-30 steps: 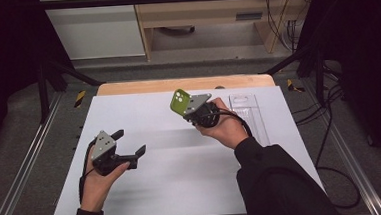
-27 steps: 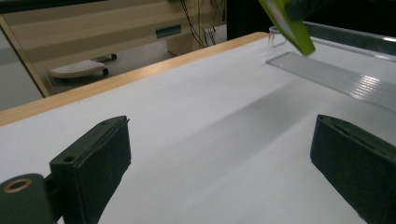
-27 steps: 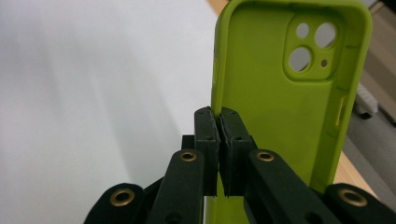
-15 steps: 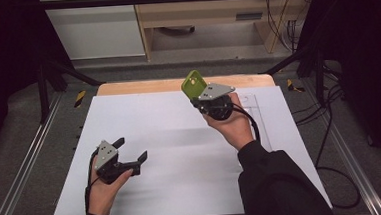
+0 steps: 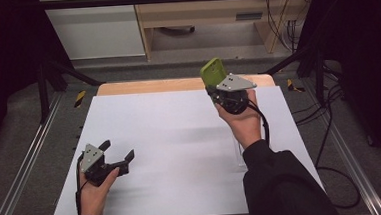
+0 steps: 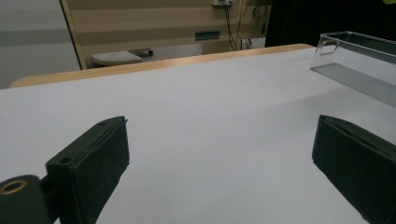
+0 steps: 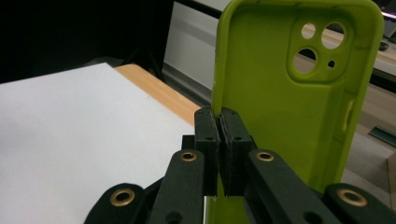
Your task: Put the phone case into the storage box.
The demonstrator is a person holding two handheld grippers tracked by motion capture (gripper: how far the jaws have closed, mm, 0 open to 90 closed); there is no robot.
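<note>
Clear tray [image 6: 355,60] cut off rightward

My right gripper [image 5: 216,81] is raised over the far side, jaws pinched together, wrist tipped up. My left gripper [image 5: 117,153] sits low near me, jaws spread wide, pointing right.

One green phone case [image 5: 213,71], with three round holes at its camera corner in the right gripper view; two grippers, one left [image 5: 116,151] and one right [image 5: 212,88]; one clear tray [image 6: 356,65] near the table's right edge; one white table [image 5: 171,153]; two hands, one left [image 5: 94,194] and one right [image 5: 243,126]; one cable [image 5: 263,121] trails from the right gripper.
</note>
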